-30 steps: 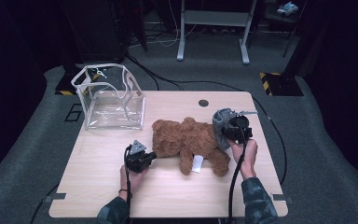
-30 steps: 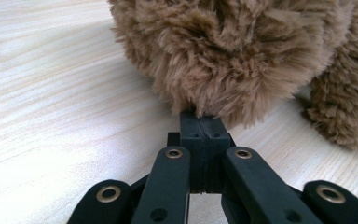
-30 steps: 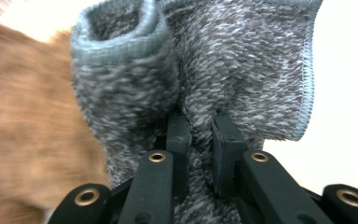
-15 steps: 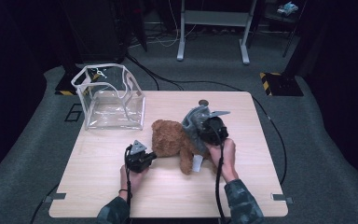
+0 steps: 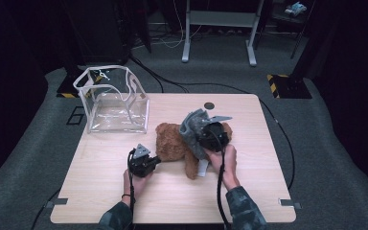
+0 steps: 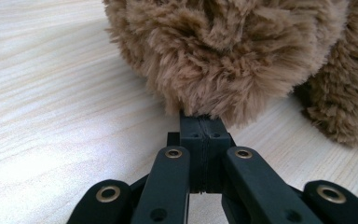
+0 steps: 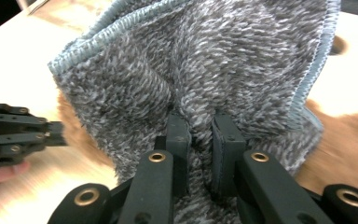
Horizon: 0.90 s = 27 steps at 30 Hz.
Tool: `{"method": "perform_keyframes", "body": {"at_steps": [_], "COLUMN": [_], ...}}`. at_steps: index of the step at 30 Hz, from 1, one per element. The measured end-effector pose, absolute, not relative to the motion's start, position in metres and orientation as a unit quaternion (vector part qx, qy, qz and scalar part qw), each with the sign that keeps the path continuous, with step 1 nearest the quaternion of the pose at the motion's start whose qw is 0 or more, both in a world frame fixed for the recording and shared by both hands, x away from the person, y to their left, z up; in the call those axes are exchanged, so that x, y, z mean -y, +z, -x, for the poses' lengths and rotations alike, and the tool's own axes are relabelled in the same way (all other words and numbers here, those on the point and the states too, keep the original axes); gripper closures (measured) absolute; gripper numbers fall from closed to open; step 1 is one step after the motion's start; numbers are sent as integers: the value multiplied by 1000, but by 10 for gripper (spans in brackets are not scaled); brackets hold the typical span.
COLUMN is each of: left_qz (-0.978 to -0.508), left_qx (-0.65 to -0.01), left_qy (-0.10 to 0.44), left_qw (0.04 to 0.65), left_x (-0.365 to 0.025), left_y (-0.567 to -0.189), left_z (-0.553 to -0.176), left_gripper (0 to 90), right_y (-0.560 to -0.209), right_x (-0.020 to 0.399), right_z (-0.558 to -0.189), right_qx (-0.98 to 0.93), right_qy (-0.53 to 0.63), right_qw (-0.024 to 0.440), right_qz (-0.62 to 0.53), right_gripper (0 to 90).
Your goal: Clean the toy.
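Table [image 5: 100,191]: light wood top, dark carpet round it.

Item 1 – teddy bear [image 5: 170,141], brown plush, lying on table approx. centre, just right of the clear bag. Fur seen close in left gripper view [image 6: 223,51]; brown patches also in right gripper view [image 7: 349,154]. White tag [image 5: 202,167] at its lower leg.

Item 2 – grey cloth [image 5: 194,127], fuzzy knit w/ pale blue stitched edge, bunched up over the bear's right half. Right gripper view shows it close [image 7: 205,70], folds gathered toward the jaws.

Item 3 – clear bag [image 5: 112,98], see-through plastic w/ white trim, standing open at table's far-left part, apart from the bear.

Left gripper [image 5: 154,160]: near front edge, left of bear, tips into the fur. Left gripper view [image 6: 206,122]: jaws pressed together, pinching fur at the bear's underside, low on the tabletop.

Right gripper [image 5: 210,135]: over the bear. Right gripper view [image 7: 199,126]: jaws nearly together, grey cloth clamped between them, narrow gap packed w/ fabric. Left gripper seen at that view's left edge [image 7: 58,133].

Small dark round hole [image 5: 209,105] in tabletop beyond the bear.
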<state>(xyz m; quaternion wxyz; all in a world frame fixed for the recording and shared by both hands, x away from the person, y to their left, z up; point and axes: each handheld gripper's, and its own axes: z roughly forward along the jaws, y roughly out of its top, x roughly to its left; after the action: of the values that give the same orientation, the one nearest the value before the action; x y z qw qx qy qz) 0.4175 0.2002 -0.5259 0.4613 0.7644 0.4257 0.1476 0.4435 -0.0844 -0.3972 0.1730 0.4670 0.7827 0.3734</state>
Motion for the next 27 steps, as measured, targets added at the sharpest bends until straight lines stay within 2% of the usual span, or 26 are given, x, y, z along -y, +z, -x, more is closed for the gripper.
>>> {"method": "perform_keyframes", "body": {"at_steps": [2, 6, 9, 12, 19, 27], "left_qz": [-766, -762, -760, -755, -766, -773], "left_qx": [-424, -442, -445, -448, -423, -413], "left_qy": [146, 138, 145, 140, 128, 114], "left_qw": [460, 454, 452, 459, 467, 467], "left_x": [-200, -201, -201, -199, -171, -124], "left_y": [-526, -524, -520, -517, -510, -508], "left_z": [-417, -413, -402, -392, -379, -372], "left_gripper": [803, 513, 382, 316, 234, 202], "right_y": [-397, -397, -396, -400, -417, -437], "right_x": [101, 125, 137, 152, 184, 204], "right_z": [-439, -428, -419, -413, -400, -389], "right_qx": [-774, -755, -751, -740, -718, -702], "right_qy": [380, 386, 382, 385, 378, 374], "right_qw": [178, 188, 202, 209, 210, 202], "right_qz": [-474, -495, -500, -511, -546, -572], "right_gripper": [801, 801, 801, 801, 801, 801]}}
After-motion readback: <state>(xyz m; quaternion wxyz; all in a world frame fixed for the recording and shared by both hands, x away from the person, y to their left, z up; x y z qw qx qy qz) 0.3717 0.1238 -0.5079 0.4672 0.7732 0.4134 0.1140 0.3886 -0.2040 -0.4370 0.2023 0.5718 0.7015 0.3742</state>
